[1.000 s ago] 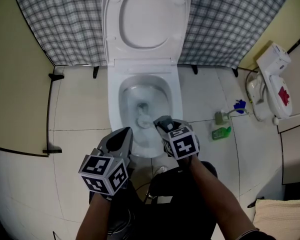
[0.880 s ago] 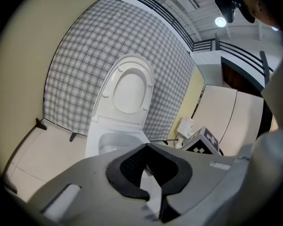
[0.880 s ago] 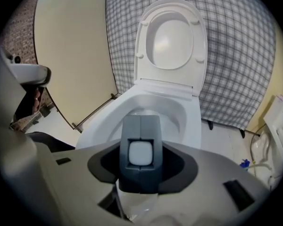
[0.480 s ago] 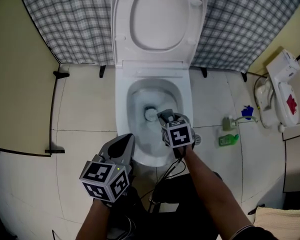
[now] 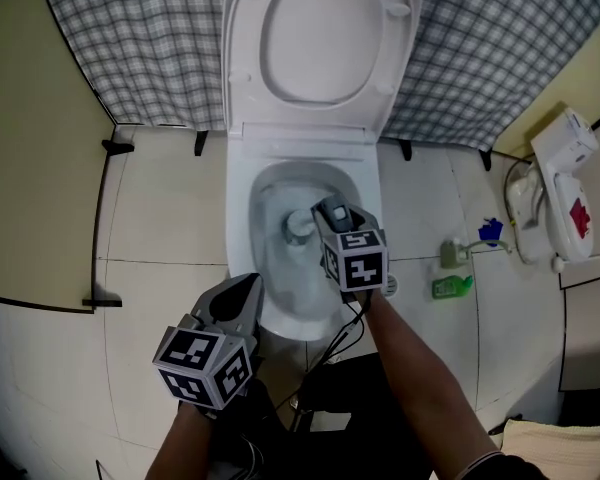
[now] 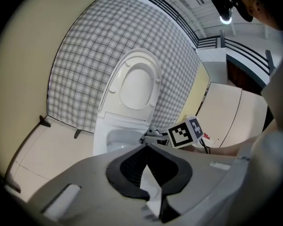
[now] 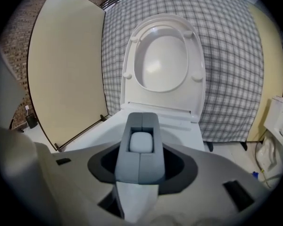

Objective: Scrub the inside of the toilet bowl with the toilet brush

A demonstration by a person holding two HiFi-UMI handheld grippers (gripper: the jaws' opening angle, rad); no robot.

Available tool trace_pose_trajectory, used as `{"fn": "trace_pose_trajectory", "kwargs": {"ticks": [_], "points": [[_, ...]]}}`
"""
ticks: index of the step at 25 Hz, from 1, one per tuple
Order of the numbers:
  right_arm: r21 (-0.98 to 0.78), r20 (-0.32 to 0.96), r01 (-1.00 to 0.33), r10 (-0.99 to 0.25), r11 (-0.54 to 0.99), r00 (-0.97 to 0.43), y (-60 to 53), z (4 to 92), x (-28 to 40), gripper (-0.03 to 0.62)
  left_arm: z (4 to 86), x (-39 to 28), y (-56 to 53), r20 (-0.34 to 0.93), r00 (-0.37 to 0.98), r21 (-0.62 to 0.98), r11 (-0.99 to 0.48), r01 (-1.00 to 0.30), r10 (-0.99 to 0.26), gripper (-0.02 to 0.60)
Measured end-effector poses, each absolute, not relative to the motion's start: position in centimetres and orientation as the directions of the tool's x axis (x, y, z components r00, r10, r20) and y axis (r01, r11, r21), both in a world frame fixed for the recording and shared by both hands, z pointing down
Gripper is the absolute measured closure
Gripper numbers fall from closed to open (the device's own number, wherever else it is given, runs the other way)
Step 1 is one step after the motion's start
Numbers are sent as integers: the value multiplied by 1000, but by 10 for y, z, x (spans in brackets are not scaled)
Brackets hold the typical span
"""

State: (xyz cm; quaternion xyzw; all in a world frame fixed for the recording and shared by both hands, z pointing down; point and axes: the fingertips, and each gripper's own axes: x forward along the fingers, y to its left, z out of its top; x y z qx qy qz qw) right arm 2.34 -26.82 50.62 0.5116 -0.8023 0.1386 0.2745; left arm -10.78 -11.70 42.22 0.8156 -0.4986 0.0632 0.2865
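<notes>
Right gripper (image 5: pixel 330 212) advanced, one toilet brush (image 5: pixel 298 225)

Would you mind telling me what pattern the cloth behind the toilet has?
The cloth is grey-and-white checked, clearest in the right gripper view.

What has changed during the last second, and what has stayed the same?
The right gripper, shut on the toilet brush, moved further over the toilet bowl, carrying the brush head toward the back. Nothing was taken or released. The left gripper stayed empty beside the bowl's front; the seat stayed up.
</notes>
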Motion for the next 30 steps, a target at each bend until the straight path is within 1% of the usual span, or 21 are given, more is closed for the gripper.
{"fn": "trace_pose_trajectory", "kwargs": {"ticks": [12,19,30], "points": [[82,468,-907,-820,412,-330,-277,459,22,395,407,-109,-115,364,496,393,-352,-849,-789,572],[96,377,-915,-865,391,-330,-287,423,22,395,403,-107,-113,359,493,390,-353,-850,-792,572],[102,421,-904,-841,416,-339,-234,407,38,395,379,-98,-104,312,509,384,-383,-840,-802,572]]}}
